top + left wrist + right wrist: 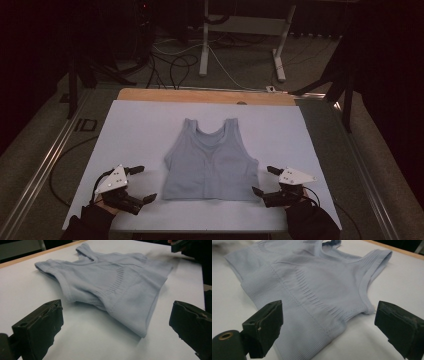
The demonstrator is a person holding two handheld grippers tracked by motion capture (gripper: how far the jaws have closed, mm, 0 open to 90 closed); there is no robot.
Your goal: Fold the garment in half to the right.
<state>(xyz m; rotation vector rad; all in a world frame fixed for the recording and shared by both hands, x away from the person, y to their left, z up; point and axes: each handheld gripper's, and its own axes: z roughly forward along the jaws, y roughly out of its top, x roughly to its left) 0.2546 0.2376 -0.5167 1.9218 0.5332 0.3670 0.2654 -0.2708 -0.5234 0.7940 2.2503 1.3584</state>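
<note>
High view: a pale blue ribbed sleeveless top [210,162] lies flat and face up in the middle of the white table [140,125], hem toward the near edge, straps toward the far one. Nothing looks folded yet; I'd say the work is only starting. The left gripper [141,184] and right gripper [263,181] sit by the hem's two corners, jaws spread wide, gripping nothing. The fabric looks smooth, barely wrinkled.

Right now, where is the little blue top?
In the high view, the top lies flat in the middle of the white table, between the left tool and the right tool, both open beside its lower corners.
</note>
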